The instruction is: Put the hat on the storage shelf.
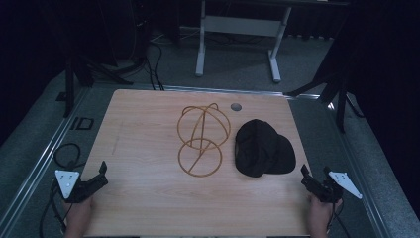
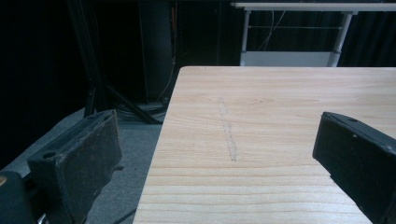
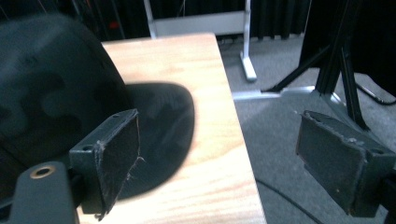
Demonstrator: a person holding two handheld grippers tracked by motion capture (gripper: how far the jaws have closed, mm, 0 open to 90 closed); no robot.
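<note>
Plainly, the work turns on the black cap (image 1: pixel 261 148) and the wire hat stand (image 1: pixel 203 139) just to its left on the tabletop (image 1: pixel 143 148). The cap lies crown up on the right half of the board, its brim pointing toward the right edge, so its long axis runs roughly across the tabletop from left to right. The stand sits near the middle, its round base ring toward the person and its wire dome farther back; cap and stand look just apart, though in the dim high view I cannot be sure they don't touch.

The right tongs (image 1: pixel 310 179) are by far the nearer. They rest at the near right corner, with the cap forward and a little to their left; in the right gripper view the cap (image 3: pixel 56 93) looms close ahead, the brim lying just beyond one pad. Their jaws stand wide apart, holding nothing.

The left tongs (image 1: pixel 99 177) sit at the near left corner, well apart from both things, also spread wide and empty, looking along bare wood.
</note>
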